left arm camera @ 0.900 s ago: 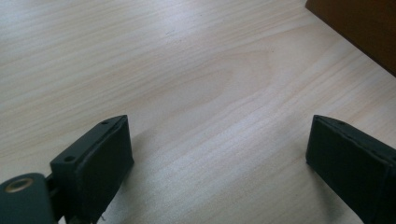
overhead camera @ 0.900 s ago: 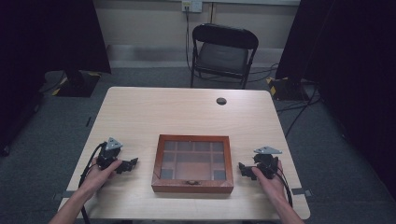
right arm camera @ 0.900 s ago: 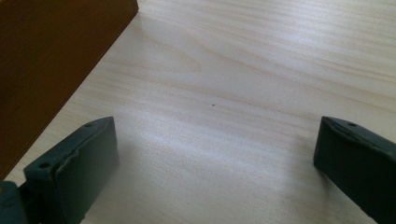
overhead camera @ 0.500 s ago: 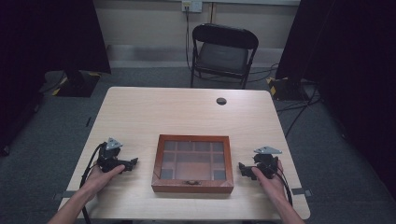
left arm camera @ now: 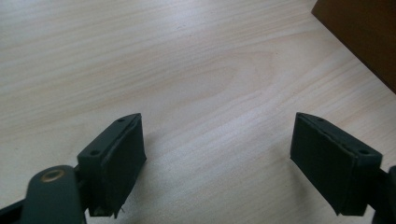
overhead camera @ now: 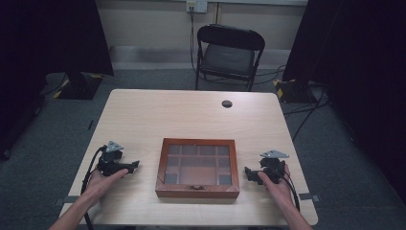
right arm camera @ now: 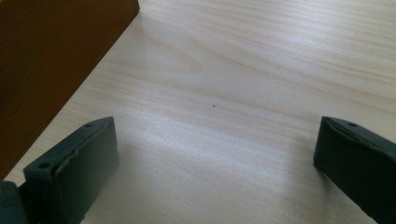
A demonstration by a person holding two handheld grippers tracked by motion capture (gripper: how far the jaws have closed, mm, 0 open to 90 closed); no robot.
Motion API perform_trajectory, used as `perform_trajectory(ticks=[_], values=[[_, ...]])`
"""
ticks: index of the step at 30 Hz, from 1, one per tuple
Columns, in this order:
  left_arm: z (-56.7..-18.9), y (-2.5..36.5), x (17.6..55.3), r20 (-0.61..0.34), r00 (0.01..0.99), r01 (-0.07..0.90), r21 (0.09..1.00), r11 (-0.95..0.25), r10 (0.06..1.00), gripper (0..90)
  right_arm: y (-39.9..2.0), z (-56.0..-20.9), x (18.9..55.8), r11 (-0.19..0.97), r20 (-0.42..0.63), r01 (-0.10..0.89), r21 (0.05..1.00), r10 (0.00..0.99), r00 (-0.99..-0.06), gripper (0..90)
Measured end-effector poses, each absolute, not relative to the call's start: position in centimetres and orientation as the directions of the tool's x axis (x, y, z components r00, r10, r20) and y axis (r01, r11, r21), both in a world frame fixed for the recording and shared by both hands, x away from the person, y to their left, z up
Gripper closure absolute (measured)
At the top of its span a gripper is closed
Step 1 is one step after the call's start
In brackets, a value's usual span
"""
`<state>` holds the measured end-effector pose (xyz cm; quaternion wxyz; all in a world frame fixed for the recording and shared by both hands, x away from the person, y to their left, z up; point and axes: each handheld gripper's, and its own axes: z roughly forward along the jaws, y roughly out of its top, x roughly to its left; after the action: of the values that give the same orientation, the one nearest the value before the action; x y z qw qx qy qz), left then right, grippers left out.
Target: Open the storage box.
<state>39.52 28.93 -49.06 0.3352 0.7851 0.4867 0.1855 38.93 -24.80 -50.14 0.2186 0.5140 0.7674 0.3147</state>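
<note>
A: Anything different from a moment ago?

B: Hardly anything. The left claw (overhead camera: pixel 133 165) and the right claw (overhead camera: pixel 249 173) rest on the desk (overhead camera: pixel 191 115) in the same spots as before, one on each side of the wooden box (overhead camera: pixel 197 168).

A: And the box itself?

B: It sits near the front edge of the desk, between the two claws, lid down, with its small latch facing the person. It hasn't shifted.

A: What about the jaws?

B: Both claws stand wide with nothing between them. In the left gripper view there is bare wood between the pads (left arm camera: pixel 116 158), and a corner of the box shows at the upper right.

A: So what does that mean for the work?

B: I'd judge it hasn't begun; the box is untouched.
</note>
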Motion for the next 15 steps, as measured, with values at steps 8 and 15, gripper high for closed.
perform_trajectory(ticks=[8,15], values=[[-47.7,27.9,39.3,-0.037,0.507,0.607,0.725,-0.326,0.861,17.0,-24.8,-50.1,38.9,0.274,-0.012,0.651,0.708,0.927,-0.376,0.0],[-46.8,27.1,38.8,-0.075,0.523,0.590,0.751,-0.297,0.849,19.2,-24.8,-50.1,38.9,0.274,-0.012,0.651,0.708,0.927,-0.376,0.0]])
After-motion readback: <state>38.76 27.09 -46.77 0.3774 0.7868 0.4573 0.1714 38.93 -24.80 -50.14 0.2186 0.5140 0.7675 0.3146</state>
